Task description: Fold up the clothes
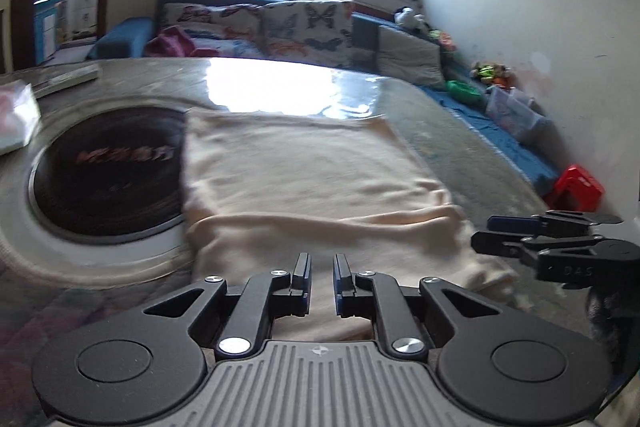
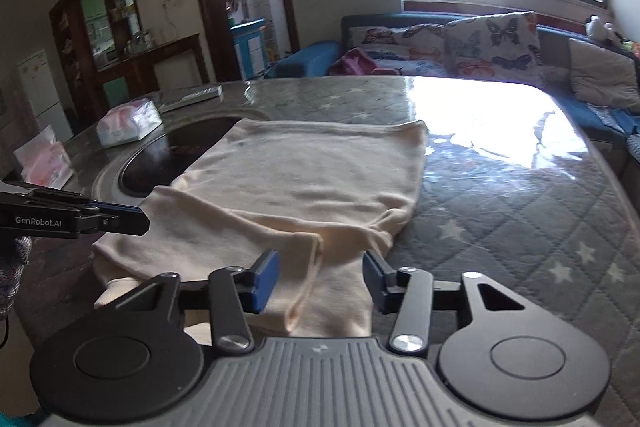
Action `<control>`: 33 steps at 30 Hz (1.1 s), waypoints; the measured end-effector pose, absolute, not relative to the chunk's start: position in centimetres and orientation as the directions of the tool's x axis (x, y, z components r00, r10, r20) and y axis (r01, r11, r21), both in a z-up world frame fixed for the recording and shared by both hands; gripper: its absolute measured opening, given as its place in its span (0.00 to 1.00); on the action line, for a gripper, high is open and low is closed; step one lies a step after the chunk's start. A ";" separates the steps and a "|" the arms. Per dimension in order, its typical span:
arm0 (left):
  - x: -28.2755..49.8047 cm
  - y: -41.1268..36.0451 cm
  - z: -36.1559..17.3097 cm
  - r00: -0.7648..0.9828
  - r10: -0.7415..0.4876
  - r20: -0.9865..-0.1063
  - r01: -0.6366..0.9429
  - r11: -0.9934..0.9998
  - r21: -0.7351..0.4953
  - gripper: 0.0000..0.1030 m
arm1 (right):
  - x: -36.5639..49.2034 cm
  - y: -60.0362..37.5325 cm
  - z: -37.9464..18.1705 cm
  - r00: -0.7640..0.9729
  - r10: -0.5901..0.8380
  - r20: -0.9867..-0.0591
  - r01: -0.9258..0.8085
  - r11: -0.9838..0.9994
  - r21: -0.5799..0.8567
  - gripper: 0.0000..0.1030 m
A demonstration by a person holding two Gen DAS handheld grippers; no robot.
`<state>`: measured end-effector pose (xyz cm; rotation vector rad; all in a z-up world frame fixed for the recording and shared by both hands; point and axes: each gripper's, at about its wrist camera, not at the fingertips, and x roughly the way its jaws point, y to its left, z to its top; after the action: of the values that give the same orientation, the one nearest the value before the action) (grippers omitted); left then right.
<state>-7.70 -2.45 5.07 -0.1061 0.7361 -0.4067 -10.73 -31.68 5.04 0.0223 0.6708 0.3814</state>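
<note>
A cream garment [image 1: 304, 179] lies spread on the quilted table, its near part folded over in layers; it also shows in the right wrist view [image 2: 304, 179]. My left gripper [image 1: 322, 275] hovers over the garment's near edge with its jaws a small gap apart and nothing between them. It appears from the side in the right wrist view [image 2: 120, 219] at the garment's left edge. My right gripper [image 2: 320, 279] is open wide above the near folded flap, empty. It shows in the left wrist view [image 1: 496, 235] at the garment's right side.
A round dark inset plate [image 1: 108, 171] sits in the table left of the garment, partly covered by it. Tissue packs [image 2: 128, 123] and a flat box [image 2: 192, 97] lie at the far left. A sofa [image 2: 480, 43] with butterfly cushions stands beyond the table [image 2: 520, 211].
</note>
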 end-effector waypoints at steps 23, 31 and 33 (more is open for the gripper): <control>-6.1 0.0 5.1 0.665 -0.430 -0.610 0.332 0.902 -0.274 0.13 | -7.9 -29.4 4.8 0.729 0.285 -0.622 -0.317 0.946 0.063 0.10; -3.3 0.0 3.8 0.656 -0.418 -0.629 0.313 0.908 -0.278 0.13 | -7.8 -29.3 3.9 0.698 0.324 -0.639 -0.339 0.935 0.104 0.19; -3.1 0.1 3.6 0.657 -0.413 -0.631 0.311 0.910 -0.273 0.13 | -7.8 -29.2 3.5 0.695 0.326 -0.642 -0.342 0.934 0.104 0.17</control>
<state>-3.14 0.10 3.59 -0.1451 0.7495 -0.4120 -7.83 -29.17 3.45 -0.0243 0.7114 0.3725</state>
